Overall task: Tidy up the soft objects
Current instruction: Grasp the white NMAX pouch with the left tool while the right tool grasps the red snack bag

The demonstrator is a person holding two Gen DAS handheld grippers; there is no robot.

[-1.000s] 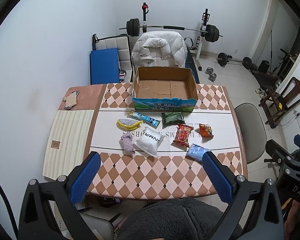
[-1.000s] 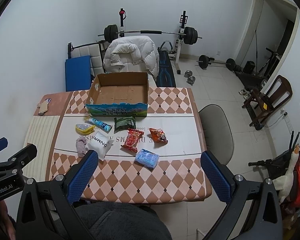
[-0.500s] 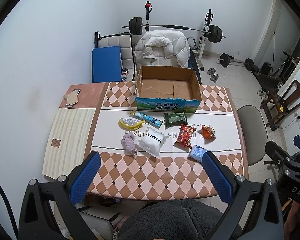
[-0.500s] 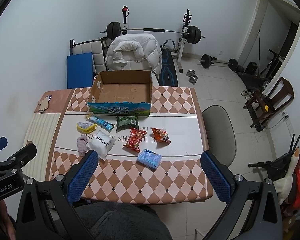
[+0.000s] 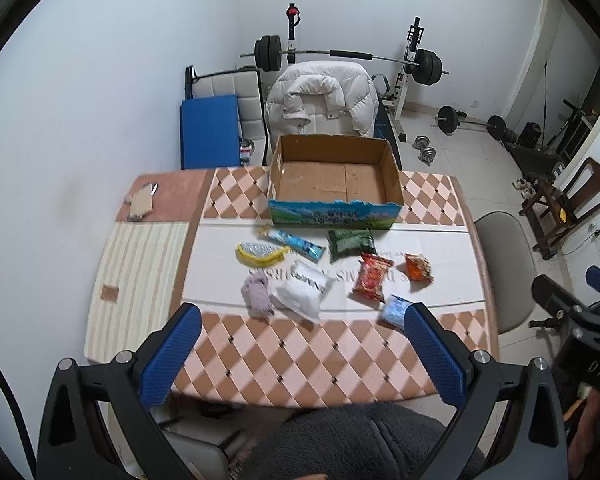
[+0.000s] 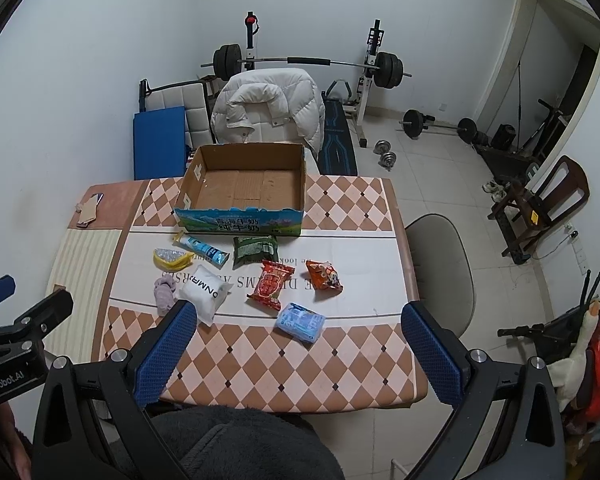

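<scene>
An open cardboard box (image 5: pixel 334 178) (image 6: pixel 244 184) stands empty at the table's far side. In front of it lie several soft packets: a white pouch (image 5: pixel 303 294) (image 6: pixel 204 292), a purple sock (image 5: pixel 257 294) (image 6: pixel 164 294), a yellow pouch (image 5: pixel 260 254), a blue tube packet (image 5: pixel 294 242), a green pack (image 5: pixel 351 242) (image 6: pixel 255 249), a red snack bag (image 5: pixel 371 276) (image 6: pixel 271 285), an orange snack bag (image 5: pixel 418 268) (image 6: pixel 324 275) and a light blue tissue pack (image 5: pixel 396 310) (image 6: pixel 300 322). My left gripper (image 5: pixel 300 356) and right gripper (image 6: pixel 298 356) hang open, high above the table's near edge, holding nothing.
The table (image 5: pixel 300 360) has a checked cloth. A phone and cardboard piece (image 5: pixel 142 202) lie at its far left corner. A grey chair (image 6: pixel 436 264) stands to the right, a chair with a white jacket (image 5: pixel 320 100) behind the box. Weights and a barbell rack fill the back.
Both views have shifted a little, so the table and box sit slightly lower and nearer in the frames. Both grippers stay open and the objects on the table have not moved.
</scene>
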